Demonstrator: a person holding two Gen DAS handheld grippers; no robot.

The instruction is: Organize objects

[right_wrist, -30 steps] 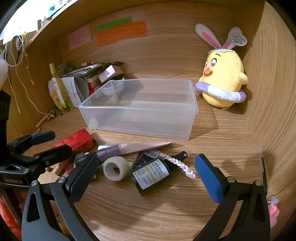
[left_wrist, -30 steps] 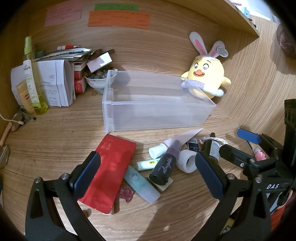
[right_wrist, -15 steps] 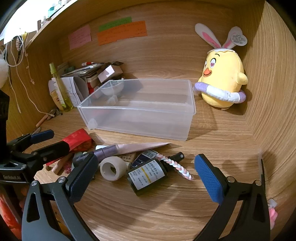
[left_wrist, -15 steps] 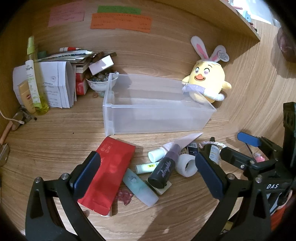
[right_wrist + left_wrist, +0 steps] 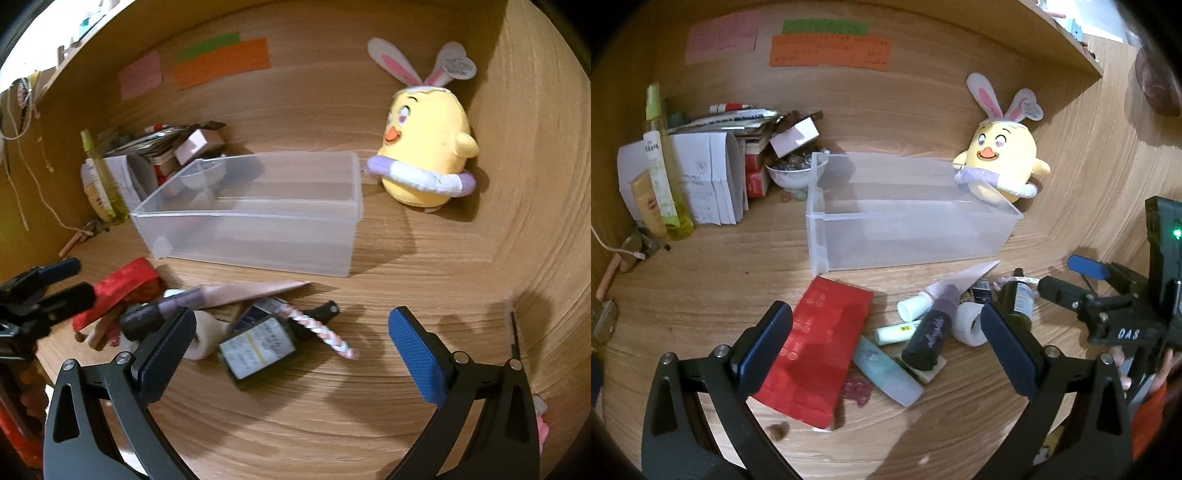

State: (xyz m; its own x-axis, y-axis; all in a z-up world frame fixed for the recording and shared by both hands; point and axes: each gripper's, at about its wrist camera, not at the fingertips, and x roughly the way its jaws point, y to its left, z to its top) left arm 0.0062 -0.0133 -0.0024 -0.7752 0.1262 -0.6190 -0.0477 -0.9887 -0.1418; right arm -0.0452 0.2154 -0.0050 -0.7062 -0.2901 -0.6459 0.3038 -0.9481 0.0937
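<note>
starting with the right gripper (image 5: 291,325): spread wide, nothing between the pads, hanging low over the wooden desk (image 5: 369,424). closer to the pile now than a second ago, and slid a bit to the right, so the dark bottle (image 5: 258,347) now sits toward the left pad and no longer in the middle of the gap. lying flat on its side, label up. touching it at 1 o'clock, a pink and white braided cord (image 5: 321,332). touching it at 9 o'clock, a white tape roll (image 5: 201,339), partly hidden behind the left pad.

next, the left gripper (image 5: 886,321): also spread wide and holding nothing. almost no change here, only a tiny drift. in its gap, a purple tube (image 5: 931,332) lying across other small things. at 9 o'clock of that, a red packet (image 5: 820,343), flat on the desk.

further out, at 12 o'clock in both views, the clear box (image 5: 916,206), same spot as before and nothing inside. at 1 o'clock past the box, a yellow chick toy (image 5: 424,155) by the wall.

so, probably: nothing picked up yet, nothing put away yet. likely lining up for a first grab, maybe the bottle or the cord, then over to the box. round bottle, so maybe a roll if pinched off to one side.
</note>
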